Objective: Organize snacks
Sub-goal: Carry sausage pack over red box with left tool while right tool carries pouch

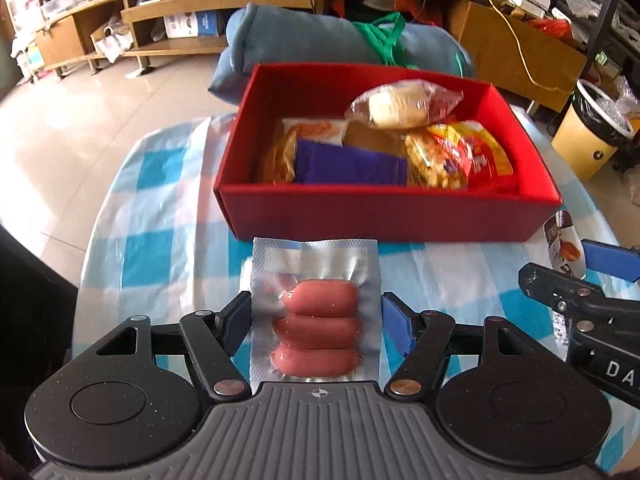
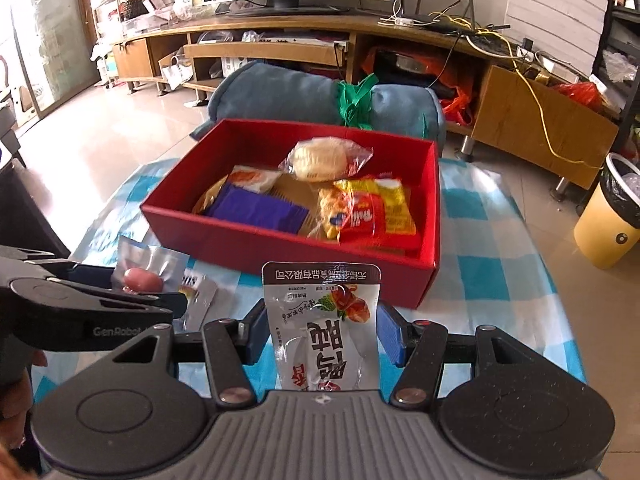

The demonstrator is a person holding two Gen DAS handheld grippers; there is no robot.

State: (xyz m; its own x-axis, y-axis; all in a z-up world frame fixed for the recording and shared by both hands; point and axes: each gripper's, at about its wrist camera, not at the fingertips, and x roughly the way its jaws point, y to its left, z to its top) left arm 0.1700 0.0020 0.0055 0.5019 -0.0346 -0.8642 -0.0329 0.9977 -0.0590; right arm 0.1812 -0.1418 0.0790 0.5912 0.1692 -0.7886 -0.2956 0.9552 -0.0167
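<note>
Nearest the left wrist camera, the left gripper (image 1: 316, 320) holds a vacuum pack of three sausages (image 1: 318, 332) between its pads, jaws about half apart. To its right, the right gripper (image 2: 322, 328) clamps a white snack pouch (image 2: 324, 332), jaws narrow. Both packs hang above the blue-checked tablecloth (image 1: 160, 216), just near of the red box (image 1: 372, 216) of snacks.

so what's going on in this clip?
A person is packing snacks into a red cardboard box on a blue-checked tablecloth, with tongs in each hand. The left tongs grip a clear vacuum pack of three pink sausages; the right tongs grip a white printed snack pouch. Both packs are just short of the box, which already holds several snacks.
</note>
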